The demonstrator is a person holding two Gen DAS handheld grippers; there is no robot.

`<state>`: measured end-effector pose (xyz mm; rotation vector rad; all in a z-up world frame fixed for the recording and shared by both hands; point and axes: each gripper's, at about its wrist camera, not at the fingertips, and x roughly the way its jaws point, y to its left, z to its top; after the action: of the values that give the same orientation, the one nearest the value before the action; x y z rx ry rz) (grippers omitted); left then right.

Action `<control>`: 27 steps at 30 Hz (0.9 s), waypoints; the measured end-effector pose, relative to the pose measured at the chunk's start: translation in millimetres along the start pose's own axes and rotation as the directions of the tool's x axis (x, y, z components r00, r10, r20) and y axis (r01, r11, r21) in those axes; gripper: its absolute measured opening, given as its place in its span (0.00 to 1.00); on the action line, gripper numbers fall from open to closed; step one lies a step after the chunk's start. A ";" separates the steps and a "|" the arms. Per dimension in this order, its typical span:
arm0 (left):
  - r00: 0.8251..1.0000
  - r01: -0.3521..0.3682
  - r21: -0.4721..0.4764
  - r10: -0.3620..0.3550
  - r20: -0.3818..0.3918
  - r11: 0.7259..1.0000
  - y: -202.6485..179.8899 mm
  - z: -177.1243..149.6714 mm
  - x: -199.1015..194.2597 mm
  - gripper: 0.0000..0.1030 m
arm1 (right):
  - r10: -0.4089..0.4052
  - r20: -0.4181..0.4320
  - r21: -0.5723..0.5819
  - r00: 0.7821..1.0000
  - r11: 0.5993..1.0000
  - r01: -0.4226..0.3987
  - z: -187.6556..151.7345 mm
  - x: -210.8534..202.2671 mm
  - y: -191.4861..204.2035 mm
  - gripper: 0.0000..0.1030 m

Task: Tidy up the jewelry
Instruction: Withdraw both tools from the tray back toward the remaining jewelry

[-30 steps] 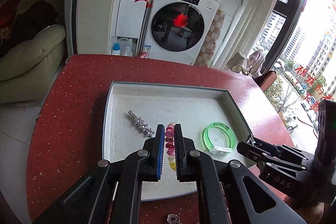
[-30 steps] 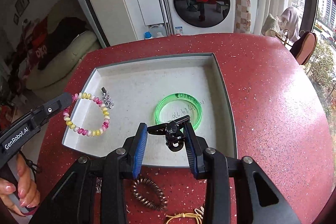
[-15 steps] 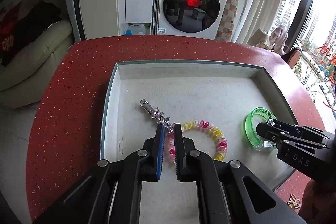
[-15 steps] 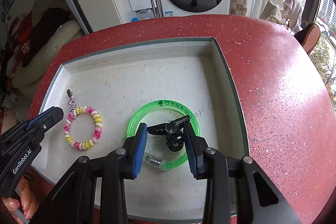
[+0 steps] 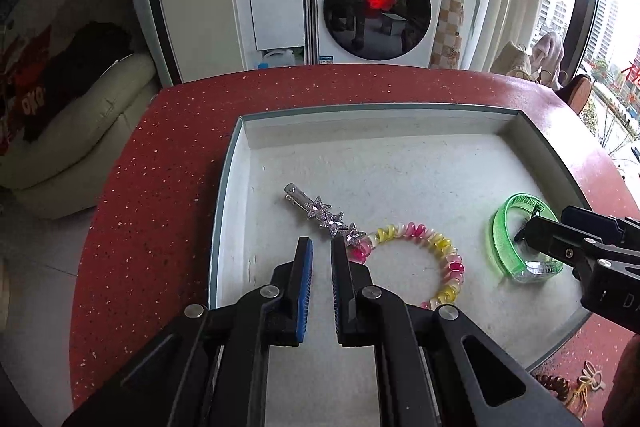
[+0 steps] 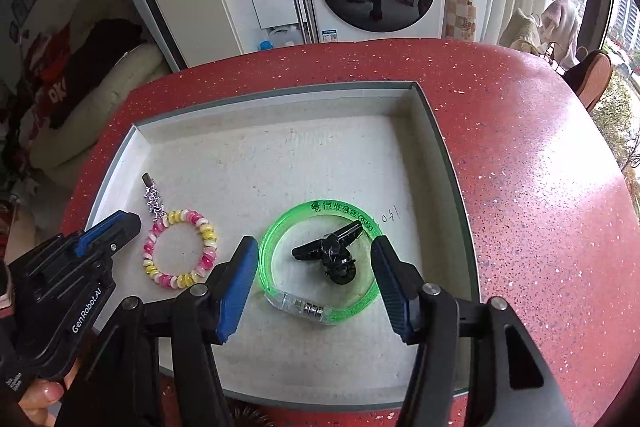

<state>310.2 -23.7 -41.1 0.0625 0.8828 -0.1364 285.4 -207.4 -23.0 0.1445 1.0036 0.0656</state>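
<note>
Near the tray's (image 6: 436,139) left edge, the left gripper (image 5: 321,247) hovers with its jaws narrowly apart, holding nothing, just beside the star hair clip (image 5: 320,214) and the pink-and-yellow bead bracelet (image 6: 180,249), which touch. Toward the right edge, the right gripper (image 6: 314,261) stands wide apart around the green bangle (image 6: 280,227); a black claw clip (image 6: 332,255) lies inside the bangle.

We hold our left gripper (image 5: 321,247) low and pointing forward, its two fingers almost together with only a narrow gap, and nothing is between them. Our right gripper (image 6: 314,259) has its fingers spread wide apart and grips nothing. Fingertips (image 6: 48,393) of our left hand show under the left gripper's body.
</note>
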 end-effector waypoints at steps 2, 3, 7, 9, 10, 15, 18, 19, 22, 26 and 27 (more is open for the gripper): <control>1.000 -0.004 0.004 0.004 0.008 1.000 -1.6 0.4 -3.2 0.27 | 0.011 0.021 0.007 1.000 1.000 -0.011 -0.3 -8.9 -0.8 0.63; 1.000 -0.003 0.006 0.003 0.011 1.000 -2.3 0.6 -4.9 0.27 | 0.013 0.029 0.012 0.999 1.000 -0.013 -0.5 -12.9 -1.9 0.65; 1.000 0.020 0.002 -0.020 0.015 1.000 -4.0 0.4 -13.8 0.27 | 0.029 0.060 0.040 0.998 0.999 -0.032 -2.7 -28.8 -5.9 0.65; 0.999 0.031 -0.005 -0.031 0.026 1.000 -2.0 1.0 -20.7 0.27 | 0.032 0.075 0.043 0.997 0.998 -0.036 -4.5 -37.9 -7.2 0.66; 0.999 0.033 -0.005 -0.033 0.033 0.999 -2.1 0.9 -24.8 0.29 | 0.033 0.084 0.044 0.996 0.998 -0.036 -5.7 -42.7 -8.0 0.66; 0.995 0.027 -0.021 -0.025 0.100 0.999 -1.3 -3.0 -53.7 1.00 | 0.040 0.115 0.055 0.993 0.997 -0.047 -16.9 -65.4 -11.0 0.68; 0.995 0.030 -0.009 -0.029 0.098 1.000 -3.4 -6.7 -65.1 1.00 | 0.043 0.115 0.060 0.992 0.997 -0.050 -24.0 -73.5 -14.3 0.72; 0.995 0.028 -0.007 -0.027 0.100 1.000 -3.7 -9.2 -69.3 1.00 | 0.046 0.114 0.062 0.992 0.997 -0.054 -26.4 -75.3 -16.4 0.72; 0.994 0.019 -0.009 -0.018 0.109 1.000 -3.2 -19.9 -81.9 1.00 | 0.051 0.114 0.065 0.992 0.996 -0.059 -37.3 -82.9 -19.6 0.74; 0.996 0.021 -0.025 -0.019 0.092 0.999 -0.3 -32.4 -93.0 1.00 | 0.079 0.117 0.073 0.990 0.993 -0.088 -53.6 -92.0 -24.1 0.81; 0.996 0.019 -0.029 -0.016 0.090 0.999 0.4 -35.3 -95.9 1.00 | 0.084 0.120 0.077 0.989 0.993 -0.093 -57.1 -94.4 -25.5 0.83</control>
<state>223.1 -10.5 10.7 0.0206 0.7953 -0.1417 186.2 -239.0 21.8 0.2660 0.8839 0.0956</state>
